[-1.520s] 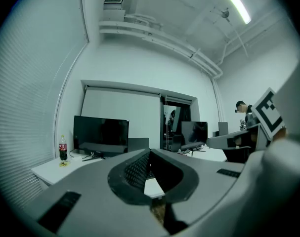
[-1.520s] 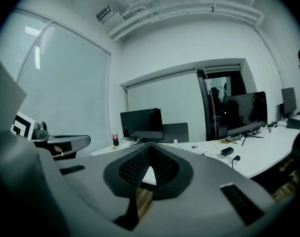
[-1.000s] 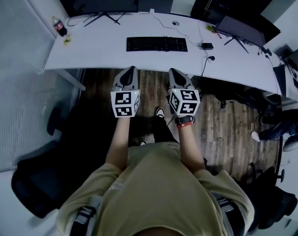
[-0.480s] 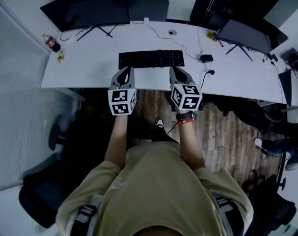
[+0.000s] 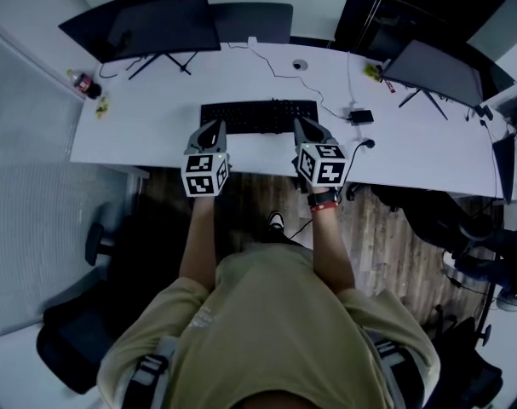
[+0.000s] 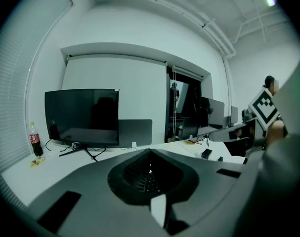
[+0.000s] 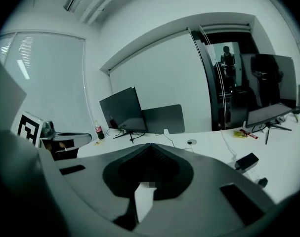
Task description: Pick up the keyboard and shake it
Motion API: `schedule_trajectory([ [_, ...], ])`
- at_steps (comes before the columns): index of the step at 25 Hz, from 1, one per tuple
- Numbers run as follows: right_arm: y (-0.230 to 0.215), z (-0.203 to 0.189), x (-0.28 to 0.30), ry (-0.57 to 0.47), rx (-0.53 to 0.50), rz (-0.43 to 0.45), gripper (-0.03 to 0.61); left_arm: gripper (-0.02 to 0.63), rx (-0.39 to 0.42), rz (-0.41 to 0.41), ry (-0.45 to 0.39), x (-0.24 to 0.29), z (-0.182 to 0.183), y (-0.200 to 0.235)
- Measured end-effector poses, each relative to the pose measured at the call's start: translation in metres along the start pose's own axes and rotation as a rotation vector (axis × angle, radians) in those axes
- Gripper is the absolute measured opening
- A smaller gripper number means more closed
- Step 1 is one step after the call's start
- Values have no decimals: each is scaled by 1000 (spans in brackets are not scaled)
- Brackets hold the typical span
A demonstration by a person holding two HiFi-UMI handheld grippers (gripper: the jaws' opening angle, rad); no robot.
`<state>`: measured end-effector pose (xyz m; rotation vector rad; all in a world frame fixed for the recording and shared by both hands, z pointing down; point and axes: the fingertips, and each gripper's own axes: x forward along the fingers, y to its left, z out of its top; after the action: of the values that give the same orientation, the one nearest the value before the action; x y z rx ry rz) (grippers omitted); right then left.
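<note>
Left hand-held gripper: jaws pressed together with nothing between them, tip just short of the left end of the keyboard, which lies flat on the white surface ahead of the person. Keyboard: likely a light, stiff, thin plastic slab with smooth edges, best pinched at its two short ends, clear of the keys. Right hand-held gripper: likewise closed and empty, near the right end.

A: What sort of place do you stand in?
B: You stand in an office: long white desk, monitors, keyboard, swivel chairs, wooden floor.
</note>
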<state>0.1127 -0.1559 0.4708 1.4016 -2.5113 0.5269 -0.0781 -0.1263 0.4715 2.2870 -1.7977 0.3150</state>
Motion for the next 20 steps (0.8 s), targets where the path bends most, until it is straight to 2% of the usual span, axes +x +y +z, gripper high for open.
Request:
schedule_trajectory([
  [3, -19, 0, 21, 25, -1, 10, 18, 18, -8, 31, 25, 23, -4, 5],
  [8, -46, -3, 49, 56, 0, 34, 18, 20, -70, 78, 44, 49, -18, 11],
  [14, -67, -15, 64, 80, 25, 36, 18, 20, -60, 99, 96, 67, -37, 15],
  [20, -80, -33, 75, 101, 30, 20, 18, 20, -11, 73, 145, 87, -57, 10],
])
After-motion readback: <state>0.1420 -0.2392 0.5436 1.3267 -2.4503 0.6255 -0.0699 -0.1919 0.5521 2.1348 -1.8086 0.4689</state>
